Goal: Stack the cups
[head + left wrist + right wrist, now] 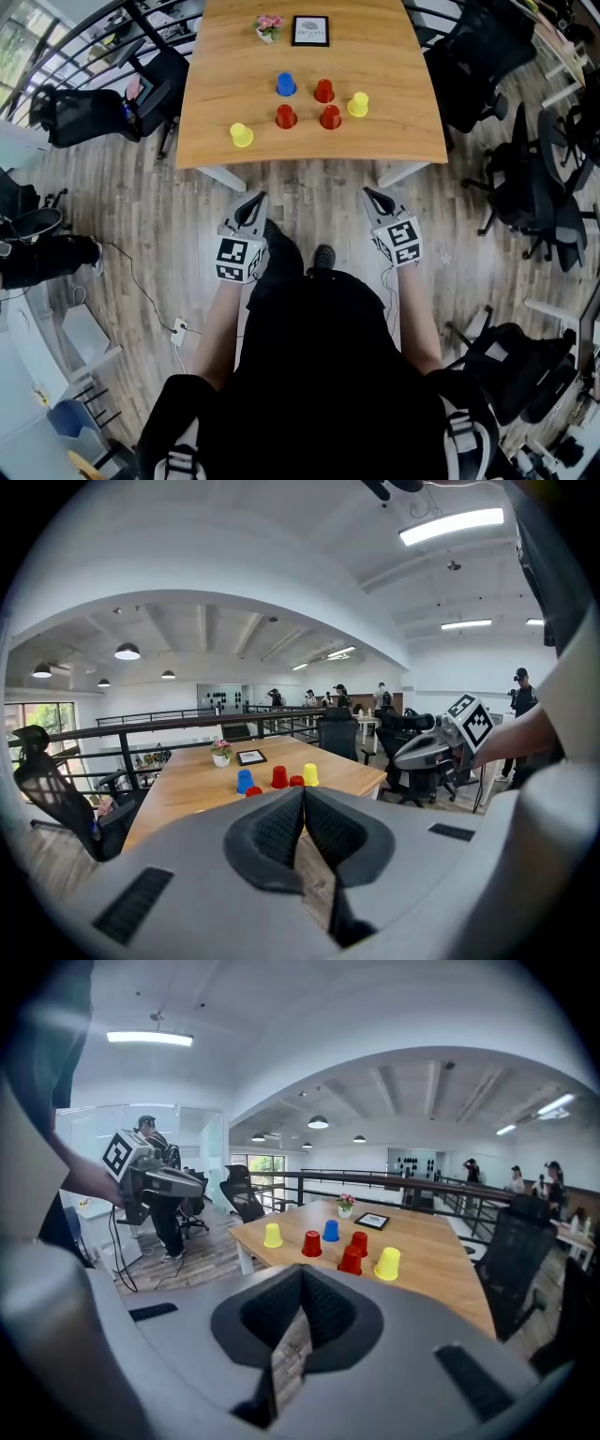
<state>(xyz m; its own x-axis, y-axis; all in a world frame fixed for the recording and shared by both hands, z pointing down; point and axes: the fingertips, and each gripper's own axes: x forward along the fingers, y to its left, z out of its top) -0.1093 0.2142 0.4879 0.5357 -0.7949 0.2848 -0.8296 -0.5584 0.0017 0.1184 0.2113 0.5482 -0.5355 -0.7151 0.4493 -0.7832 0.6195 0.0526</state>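
Left gripper [256, 199]: jaws clenched, empty, off table [211, 141] near edge. On table, well ahead of both tools, unstacked: left yellow cup [242, 135], blue cup [286, 84], three red cups [286, 116], right yellow cup [357, 104]. Right gripper [372, 194]: clenched, empty, off same edge.

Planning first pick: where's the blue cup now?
Head view: the blue cup stands left of centre on the table, beside a red cup, with the flower pot beyond it.
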